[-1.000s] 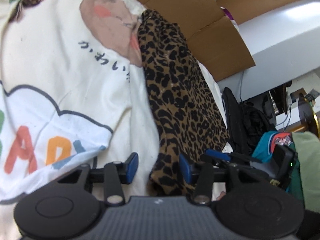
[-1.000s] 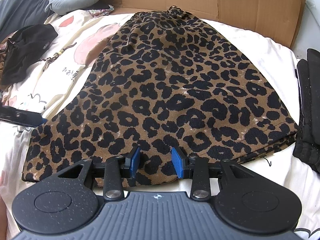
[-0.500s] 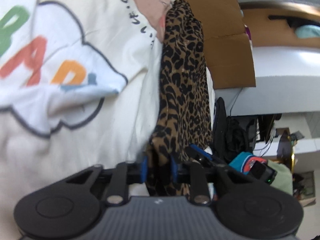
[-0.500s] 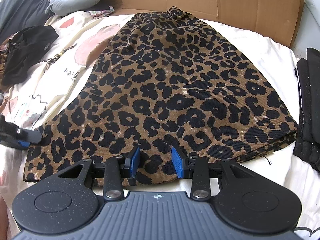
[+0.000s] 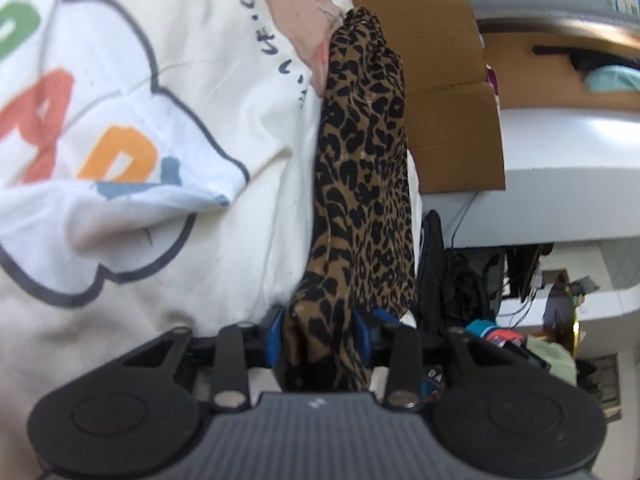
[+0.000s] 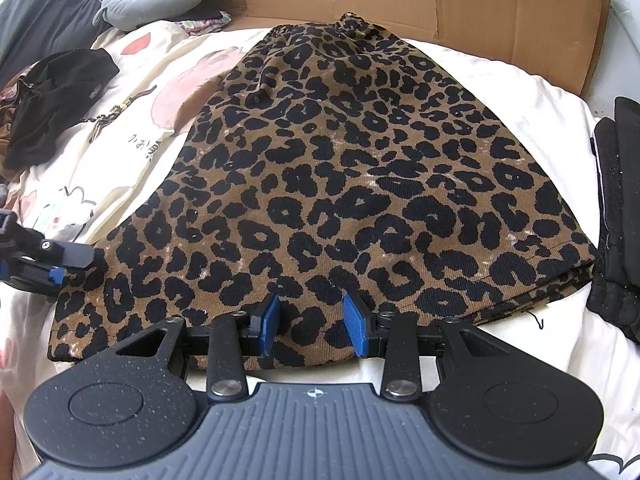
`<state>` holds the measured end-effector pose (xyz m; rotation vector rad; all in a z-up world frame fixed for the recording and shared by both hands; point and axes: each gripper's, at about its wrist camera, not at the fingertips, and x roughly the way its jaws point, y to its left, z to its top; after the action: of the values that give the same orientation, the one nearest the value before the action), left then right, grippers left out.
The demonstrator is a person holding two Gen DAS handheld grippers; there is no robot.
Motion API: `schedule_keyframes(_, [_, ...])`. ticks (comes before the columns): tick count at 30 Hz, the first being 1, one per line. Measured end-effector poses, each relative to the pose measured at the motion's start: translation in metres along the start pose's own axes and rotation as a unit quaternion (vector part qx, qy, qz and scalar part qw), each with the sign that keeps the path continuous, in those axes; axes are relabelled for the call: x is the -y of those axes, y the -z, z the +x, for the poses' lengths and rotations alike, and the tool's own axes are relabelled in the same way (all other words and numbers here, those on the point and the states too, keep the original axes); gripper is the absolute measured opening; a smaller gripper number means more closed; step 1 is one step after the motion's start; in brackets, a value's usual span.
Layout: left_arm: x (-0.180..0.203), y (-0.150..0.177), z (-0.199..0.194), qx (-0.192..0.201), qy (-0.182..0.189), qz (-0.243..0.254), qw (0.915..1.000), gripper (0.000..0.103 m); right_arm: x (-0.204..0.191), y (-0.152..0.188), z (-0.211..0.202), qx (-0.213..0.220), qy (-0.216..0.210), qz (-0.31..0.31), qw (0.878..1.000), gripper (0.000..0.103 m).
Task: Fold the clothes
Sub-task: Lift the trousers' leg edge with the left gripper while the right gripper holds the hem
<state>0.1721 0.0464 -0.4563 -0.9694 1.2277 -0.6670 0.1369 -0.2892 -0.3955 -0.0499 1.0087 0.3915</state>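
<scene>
I see left gripper (image 5: 318, 338) pinching leopard-print skirt (image 6: 352, 184) corner | right gripper (image 6: 314, 326) spread over its hem | printed bedsheet (image 5: 120, 120) beneath

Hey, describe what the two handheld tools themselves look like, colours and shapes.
Both look alike. The left tool and right tool each have two blue ribbed pads on black linkage arms with silver pivot screws. Behind sits a dark grey ridged body flanked by two round black discs. The right tool's body carries a small crosshair mark. No cables or sleeves show.
</scene>
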Motion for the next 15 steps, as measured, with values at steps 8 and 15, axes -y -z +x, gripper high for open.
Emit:
schedule_keyframes(8, [-0.009,0.016,0.005,-0.017,0.036,-0.043,0.9983,0.02,0.0,0.0,0.0,0.0,-0.003,-0.002,1.0,0.042])
schedule_keyframes(15, [-0.009,0.032,0.003,-0.034,0.056,-0.069,0.9955,0.02,0.0,0.0,0.001,-0.002,-0.003,-0.005,1.0,0.042])
